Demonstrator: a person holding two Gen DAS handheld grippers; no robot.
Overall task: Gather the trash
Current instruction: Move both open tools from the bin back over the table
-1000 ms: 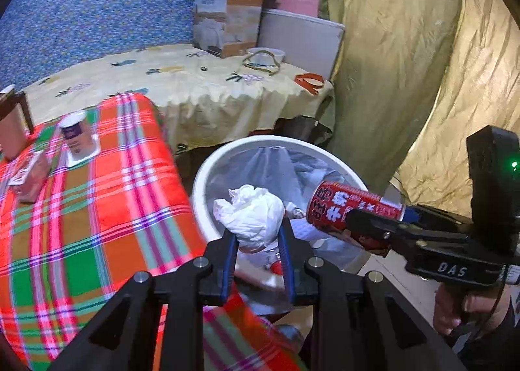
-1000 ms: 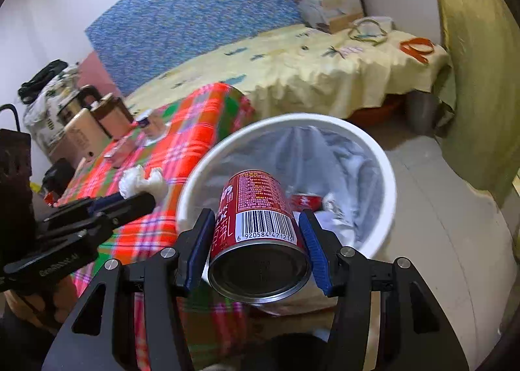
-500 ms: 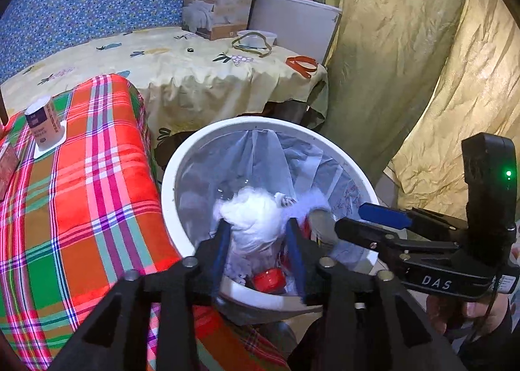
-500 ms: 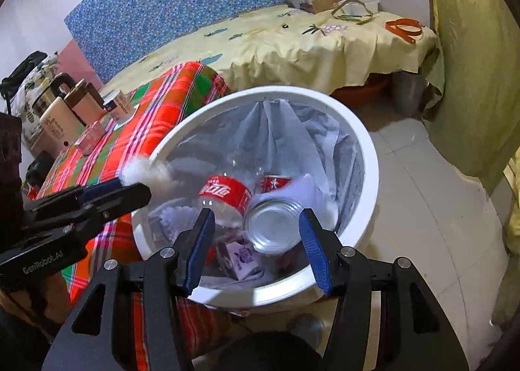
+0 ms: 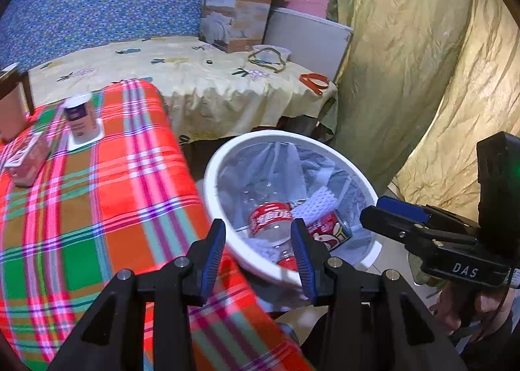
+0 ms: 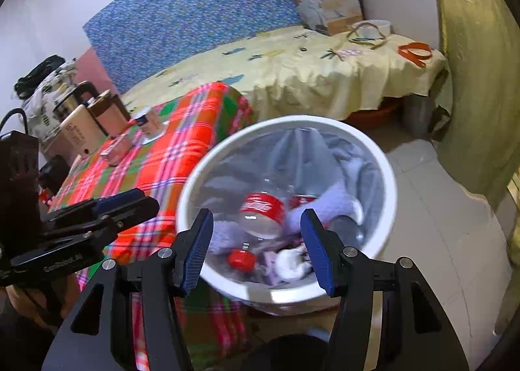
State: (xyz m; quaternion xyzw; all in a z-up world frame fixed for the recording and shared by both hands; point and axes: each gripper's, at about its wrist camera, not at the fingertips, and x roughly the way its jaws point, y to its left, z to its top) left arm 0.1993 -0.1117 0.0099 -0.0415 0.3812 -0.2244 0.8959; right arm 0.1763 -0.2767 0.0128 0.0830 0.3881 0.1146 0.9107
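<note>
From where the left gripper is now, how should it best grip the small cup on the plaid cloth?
Probably around the middle of the small cup, coming from the side. It stands upright on a white square, and its round wall looks narrow enough for the left gripper, now empty with its jaws opening.

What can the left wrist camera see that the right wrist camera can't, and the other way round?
Only the left wrist view shows the cartoon-printed red can in the bin. Only the right wrist view shows the kettle at the table's far end, plus the bottle's red cap. Both show the white trash bin, the clear plastic bottle, and the plaid tablecloth.
</note>
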